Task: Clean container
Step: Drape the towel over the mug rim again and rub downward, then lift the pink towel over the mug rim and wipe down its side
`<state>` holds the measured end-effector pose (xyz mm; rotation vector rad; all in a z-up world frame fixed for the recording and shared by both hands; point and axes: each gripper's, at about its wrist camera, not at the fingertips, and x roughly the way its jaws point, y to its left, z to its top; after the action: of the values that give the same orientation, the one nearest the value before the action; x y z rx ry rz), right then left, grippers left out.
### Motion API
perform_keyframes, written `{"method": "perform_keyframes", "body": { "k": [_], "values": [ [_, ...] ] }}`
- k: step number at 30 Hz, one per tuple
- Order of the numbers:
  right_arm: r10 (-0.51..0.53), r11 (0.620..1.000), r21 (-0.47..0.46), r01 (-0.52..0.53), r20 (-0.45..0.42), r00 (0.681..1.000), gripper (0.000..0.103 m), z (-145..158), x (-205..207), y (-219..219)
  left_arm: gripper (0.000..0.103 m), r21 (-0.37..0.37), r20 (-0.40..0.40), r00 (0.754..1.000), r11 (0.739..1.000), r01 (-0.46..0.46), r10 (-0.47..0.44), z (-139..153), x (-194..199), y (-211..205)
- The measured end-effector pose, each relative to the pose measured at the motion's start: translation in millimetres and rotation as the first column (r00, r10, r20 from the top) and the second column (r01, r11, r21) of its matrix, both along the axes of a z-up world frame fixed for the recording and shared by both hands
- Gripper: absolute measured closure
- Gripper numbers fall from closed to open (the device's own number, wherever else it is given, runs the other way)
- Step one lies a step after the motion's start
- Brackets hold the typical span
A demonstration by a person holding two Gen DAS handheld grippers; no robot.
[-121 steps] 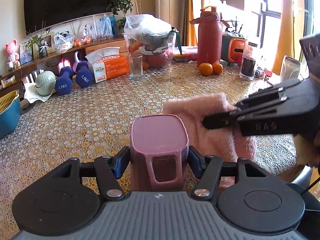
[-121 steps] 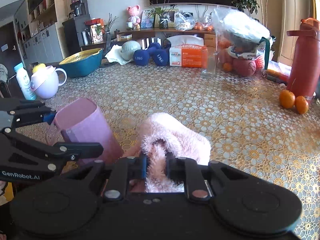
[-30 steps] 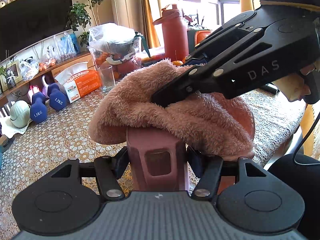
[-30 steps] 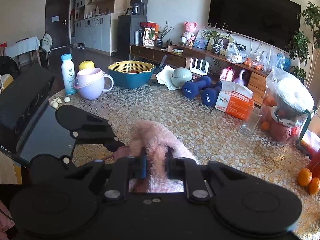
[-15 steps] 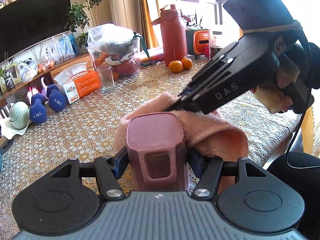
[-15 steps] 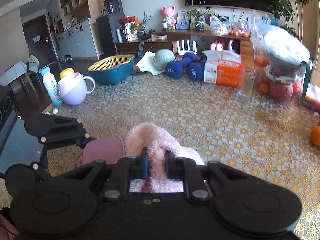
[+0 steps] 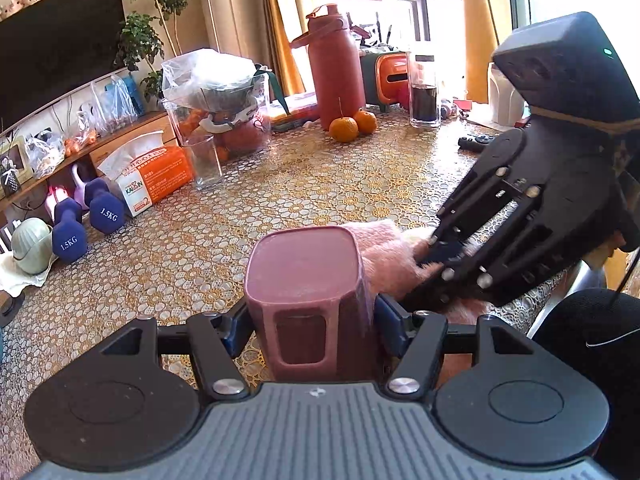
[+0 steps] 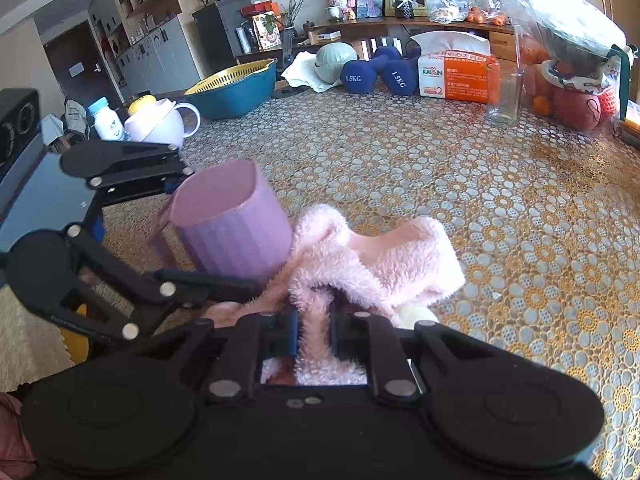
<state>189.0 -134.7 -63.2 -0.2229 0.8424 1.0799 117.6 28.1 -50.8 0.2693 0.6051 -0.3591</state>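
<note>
A mauve plastic container (image 7: 304,268) stands bottom-up, a little tilted, with my left gripper (image 7: 312,320) shut on its sides just above the table. In the right wrist view the container (image 8: 232,224) sits left of centre between the left gripper's fingers (image 8: 132,176). A fluffy pink cloth (image 8: 372,256) is pinched in my right gripper (image 8: 314,332), which is shut on it. The cloth (image 7: 384,252) presses against the container's right side and spreads onto the tablecloth. The right gripper (image 7: 430,258) comes in low from the right.
Beyond, on the patterned table, stand an empty glass (image 7: 206,164), an orange tissue box (image 7: 156,176), blue dumbbells (image 7: 88,220), a bagged fruit jug (image 7: 218,108), a red bottle (image 7: 336,72) and oranges (image 7: 352,126). A teal basket (image 8: 236,88) and a lilac pot (image 8: 160,124) stand far left.
The cloth lay over the container's top a second ago. It has slid down the right side as the right gripper dropped low. The left gripper still holds the container.
</note>
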Motion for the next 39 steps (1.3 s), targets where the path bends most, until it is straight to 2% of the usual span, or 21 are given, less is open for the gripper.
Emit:
{"method": "perform_keyframes", "body": {
  "k": [3, 5, 12, 17, 24, 28, 31, 39],
  "values": [
    [0.055, 0.998, -0.030, -0.054, 0.047, 0.997, 0.089, 1, -21, 4, 0.039, 0.003, -0.004, 1.000, 1.000, -0.003, 0.003, 0, 1, 0],
    [0.053, 0.998, -0.042, -0.050, 0.078, 0.995, 0.090, 3, -28, 4, 0.040, 0.009, 0.001, 1.000, 1.000, -0.012, 0.012, 0, -1, -1],
    [-0.074, 0.997, 0.023, 0.072, 0.132, 0.988, 0.090, 31, -14, -19, 0.039, -0.017, 0.023, 0.998, 0.998, -0.062, 0.062, 12, -7, 0],
    [-0.130, 0.989, 0.096, 0.113, 0.190, 0.973, 0.090, 64, -9, -32, 0.032, -0.019, 0.051, 0.995, 0.996, -0.083, 0.084, 20, -12, -5],
    [-0.051, 0.988, 0.156, 0.009, 0.266, 0.963, 0.090, 101, -22, -12, 0.032, 0.006, 0.047, 0.989, 0.990, -0.139, 0.139, 20, -10, -12],
    [0.034, 0.990, 0.120, -0.070, 0.279, 0.960, 0.090, 99, -29, 13, 0.032, 0.016, 0.029, 0.987, 0.987, -0.159, 0.159, 19, -7, -13],
    [0.082, 0.990, 0.086, -0.110, 0.279, 0.957, 0.090, 93, -35, 28, 0.040, 0.022, 0.022, 0.988, 0.988, -0.155, 0.155, 17, -7, -15],
    [0.125, 0.991, 0.003, -0.132, 0.283, 0.951, 0.087, 72, -34, 46, 0.042, 0.013, 0.028, 0.987, 0.988, -0.156, 0.155, 16, -9, -15]
  ]
}}
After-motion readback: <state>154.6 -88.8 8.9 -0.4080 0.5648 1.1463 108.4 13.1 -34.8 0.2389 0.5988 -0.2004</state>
